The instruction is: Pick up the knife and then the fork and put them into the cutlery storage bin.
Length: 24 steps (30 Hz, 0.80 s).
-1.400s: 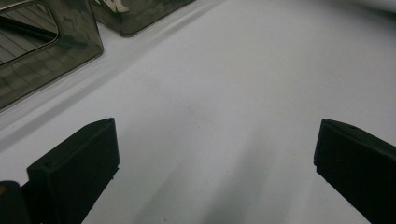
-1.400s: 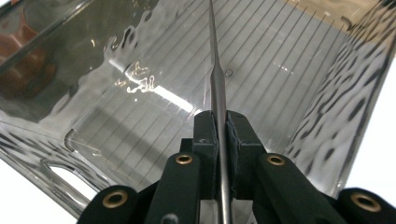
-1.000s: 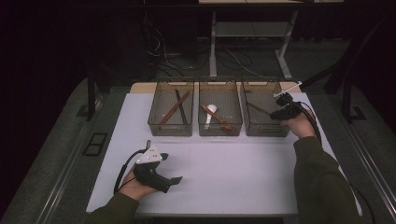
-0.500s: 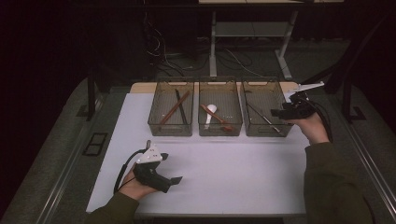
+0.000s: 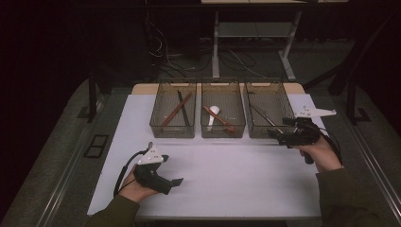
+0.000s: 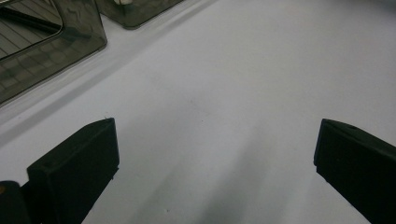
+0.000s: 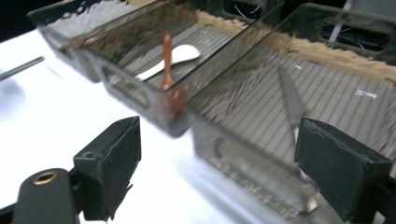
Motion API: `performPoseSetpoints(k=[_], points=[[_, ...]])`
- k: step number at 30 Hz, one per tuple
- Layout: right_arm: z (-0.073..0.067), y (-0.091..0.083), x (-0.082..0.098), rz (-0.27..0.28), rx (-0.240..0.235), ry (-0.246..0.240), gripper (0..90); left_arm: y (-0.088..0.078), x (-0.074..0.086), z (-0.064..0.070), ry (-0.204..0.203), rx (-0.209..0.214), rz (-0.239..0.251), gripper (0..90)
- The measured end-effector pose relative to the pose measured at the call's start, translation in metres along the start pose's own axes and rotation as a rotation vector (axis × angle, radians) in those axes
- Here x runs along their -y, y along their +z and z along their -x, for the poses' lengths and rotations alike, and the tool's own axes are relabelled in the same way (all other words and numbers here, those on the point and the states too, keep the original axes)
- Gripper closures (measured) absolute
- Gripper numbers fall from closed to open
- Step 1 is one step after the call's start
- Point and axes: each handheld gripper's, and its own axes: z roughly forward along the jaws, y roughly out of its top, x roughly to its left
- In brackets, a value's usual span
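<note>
Three smoky clear bins stand in a row at the back of the white mat. The left bin [image 5: 172,134] holds a brown stick [image 5: 177,109] and a black one. In the middle bin [image 5: 223,134] lie a white spoon [image 5: 213,113] [image 7: 175,58] and a brown spoon [image 5: 221,121] [image 7: 166,60]. A thin metal utensil [image 5: 262,116] [image 7: 292,105] lies in the right bin [image 5: 262,84]. My right gripper [image 5: 275,135] [image 7: 224,154] is open and empty at that bin's front right corner. My left gripper [image 5: 172,183] [image 6: 215,154] rests open on the mat at the near left.
The white mat [image 5: 236,179] spreads between the bins and the near table edge. Desk legs and cables [image 5: 222,52] stand on the dark floor behind the table. A bin corner [image 6: 51,51] sits at the upper left of the left gripper view.
My right gripper has drawn back from over the right bin toward the person, to the bin's front. The left gripper has stayed put.
</note>
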Motion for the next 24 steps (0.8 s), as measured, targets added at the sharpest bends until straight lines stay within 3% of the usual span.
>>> performPoseSetpoints(k=[6, 17, 21, 24], points=[[-0.019, -0.002, 0.026, -0.013, -0.053, -0.004, 14.5, -0.002, -0.001, 0.0, 0.007, -0.004, -0.001, 0.0], [-0.04, -0.008, 0.07, -0.034, -0.071, -0.016, 14.5, -0.008, -0.002, -0.003, 0.007, -0.027, -0.004, 0.6], [-0.044, -0.013, 0.085, -0.031, -0.086, -0.009, 14.5, -0.014, -0.003, -0.008, -0.007, -0.058, -0.009, 5.4], [-0.048, -0.017, 0.092, -0.019, -0.086, -0.004, 14.5, -0.023, -0.003, -0.015, -0.031, -0.094, 0.0, 15.5]])
